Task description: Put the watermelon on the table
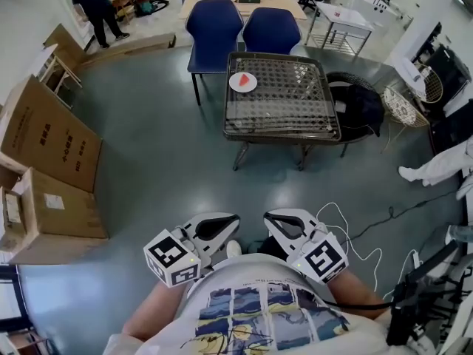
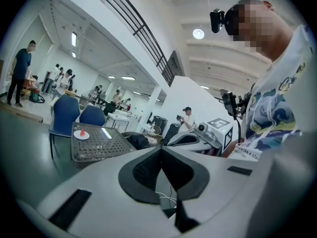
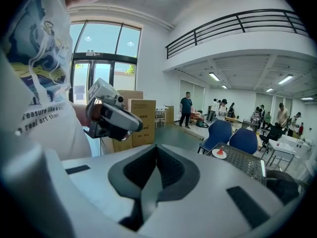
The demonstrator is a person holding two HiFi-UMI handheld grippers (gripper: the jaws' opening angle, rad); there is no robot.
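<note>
Both grippers are held close to the person's chest, well apart from the tabletop [image 1: 281, 113] and on the near side of it, their tips pointing toward each other. The left gripper [image 2: 161, 151] has its jaws pressed fully together with nothing between them, and the right gripper [image 3: 155, 151] is likewise closed tight and empty. The watermelon slice [image 1: 242, 78], a small red wedge, stands on a white plate [image 1: 251, 87] that rests at the far left corner of the tabletop. The rest of the dark, mesh-patterned tabletop carries nothing that can be made out. Two blue chairs [image 1: 214, 24] stand side by side just beyond the tabletop's far edge. A dark wicker chair [image 1: 358, 106] with a black garment over it sits just beside the tabletop's right edge. Brown cardboard boxes [image 1: 52, 146] lie on the grey floor well to the left of the tabletop.
</note>
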